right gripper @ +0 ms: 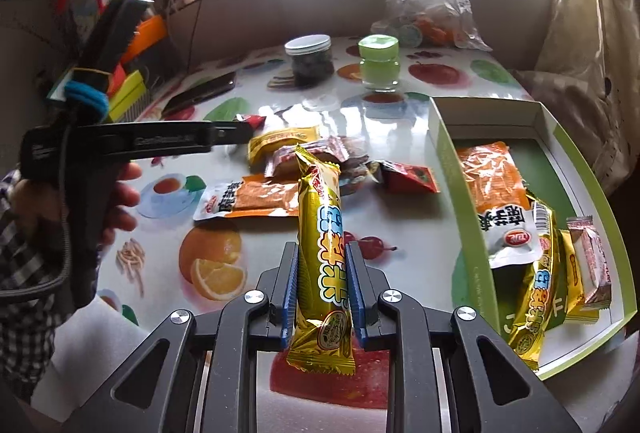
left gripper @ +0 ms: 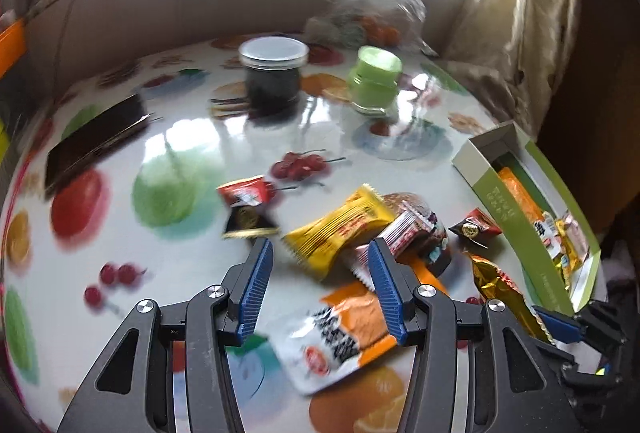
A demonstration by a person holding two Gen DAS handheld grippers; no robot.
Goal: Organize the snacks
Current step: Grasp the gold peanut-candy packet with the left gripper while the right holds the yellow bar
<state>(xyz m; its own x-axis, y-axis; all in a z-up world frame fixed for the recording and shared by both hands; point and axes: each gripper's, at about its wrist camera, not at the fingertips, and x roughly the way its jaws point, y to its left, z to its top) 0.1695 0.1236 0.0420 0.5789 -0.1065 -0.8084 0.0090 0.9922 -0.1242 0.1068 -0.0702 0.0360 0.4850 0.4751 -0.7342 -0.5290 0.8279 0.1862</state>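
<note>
Right now the gold snack bar [right gripper: 322, 265] sits clamped lengthwise between the blue pads of the right gripper [right gripper: 322, 289], lifted above the table [right gripper: 404, 217] with its far end pointing toward the pile of loose snacks. In the left wrist view the same bar [left gripper: 502, 297] shows at the lower right, with one blue fingertip of the right gripper [left gripper: 558, 325] beside it.

Just to its right lies the green-edged box [right gripper: 448, 169], open at the top. It already holds an orange-and-white pouch [right gripper: 496, 201], a second gold bar [right gripper: 534, 297] and a pink-wrapped snack [right gripper: 592, 261], overlapping one another.

On the table beyond the held bar lie a yellow packet [right gripper: 280, 143], a reddish-brown packet [right gripper: 316, 157], a small red packet [right gripper: 408, 177] and another orange-and-white pouch [right gripper: 248, 201].

The left gripper [left gripper: 320, 273] hovers over this pile with its jaws apart and nothing between them; the orange-and-white pouch [left gripper: 340, 333] lies just below them and the yellow packet [left gripper: 340, 229] just ahead. A red-and-black packet [left gripper: 246, 209] lies a little to the left, apart from the others.

Farther back stand a dark jar with a white lid [left gripper: 274, 77] and a green jar [left gripper: 374, 81], near each other, with a clear plastic bag [left gripper: 376, 1] behind them and a dark flat box [left gripper: 96, 141] off to the left.
</note>
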